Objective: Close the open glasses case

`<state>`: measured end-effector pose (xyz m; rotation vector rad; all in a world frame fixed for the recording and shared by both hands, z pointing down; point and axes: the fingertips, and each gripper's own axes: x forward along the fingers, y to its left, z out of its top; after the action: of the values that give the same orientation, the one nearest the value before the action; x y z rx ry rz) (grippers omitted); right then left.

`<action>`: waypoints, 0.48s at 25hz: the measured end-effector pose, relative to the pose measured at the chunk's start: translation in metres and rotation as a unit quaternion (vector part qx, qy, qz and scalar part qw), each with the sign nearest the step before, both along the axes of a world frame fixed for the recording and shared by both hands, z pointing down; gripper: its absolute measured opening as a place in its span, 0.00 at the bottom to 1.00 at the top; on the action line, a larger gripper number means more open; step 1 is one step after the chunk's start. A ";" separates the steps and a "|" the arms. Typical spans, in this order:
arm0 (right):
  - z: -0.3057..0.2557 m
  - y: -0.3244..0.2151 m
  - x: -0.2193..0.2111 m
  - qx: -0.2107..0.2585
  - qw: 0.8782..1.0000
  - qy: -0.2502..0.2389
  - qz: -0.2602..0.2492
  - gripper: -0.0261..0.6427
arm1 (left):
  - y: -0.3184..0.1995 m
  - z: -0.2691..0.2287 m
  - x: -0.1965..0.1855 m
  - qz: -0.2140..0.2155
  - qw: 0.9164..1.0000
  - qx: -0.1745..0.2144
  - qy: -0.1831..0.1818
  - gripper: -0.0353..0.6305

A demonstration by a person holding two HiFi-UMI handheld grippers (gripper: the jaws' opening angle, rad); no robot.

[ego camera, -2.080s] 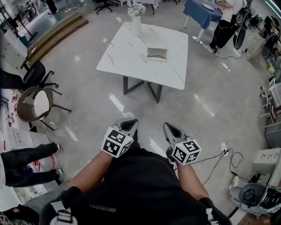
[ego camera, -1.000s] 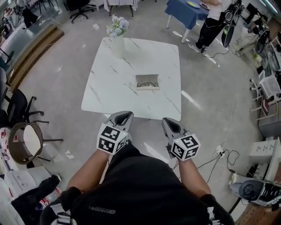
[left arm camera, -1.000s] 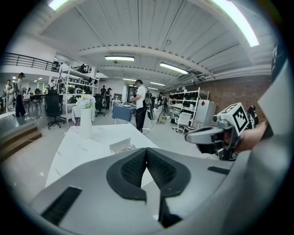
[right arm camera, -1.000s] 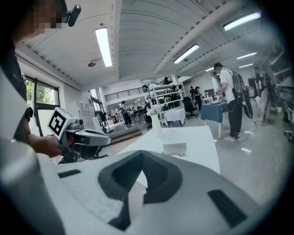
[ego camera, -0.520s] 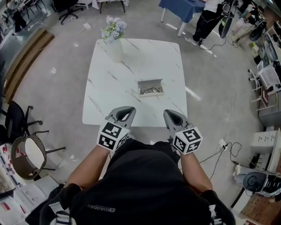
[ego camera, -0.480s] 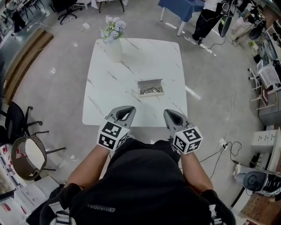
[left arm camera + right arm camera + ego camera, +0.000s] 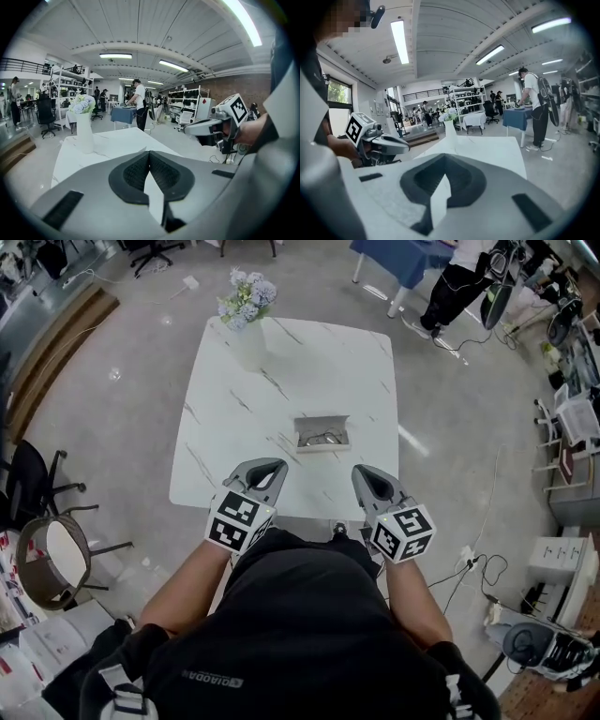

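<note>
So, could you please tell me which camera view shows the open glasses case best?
The head view: the glasses case lies open on the white table, with the glasses visible inside. Neither gripper view shows the case; each looks low across the table toward the vase.

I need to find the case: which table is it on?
The white table with the flower vase; the open case lies near its middle. The blue table stands beyond.
</note>
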<state>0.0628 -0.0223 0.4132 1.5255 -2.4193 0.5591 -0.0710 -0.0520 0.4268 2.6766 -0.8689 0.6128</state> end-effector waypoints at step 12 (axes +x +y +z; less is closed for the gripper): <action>0.007 -0.041 0.030 -0.005 0.997 0.006 -0.079 0.04 | -0.024 0.000 0.030 -0.073 0.997 0.000 -0.008 0.06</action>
<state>0.0930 -0.0629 0.4207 1.3156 -2.4954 0.5286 -0.0414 -0.0759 0.4270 2.5816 -1.0571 0.6005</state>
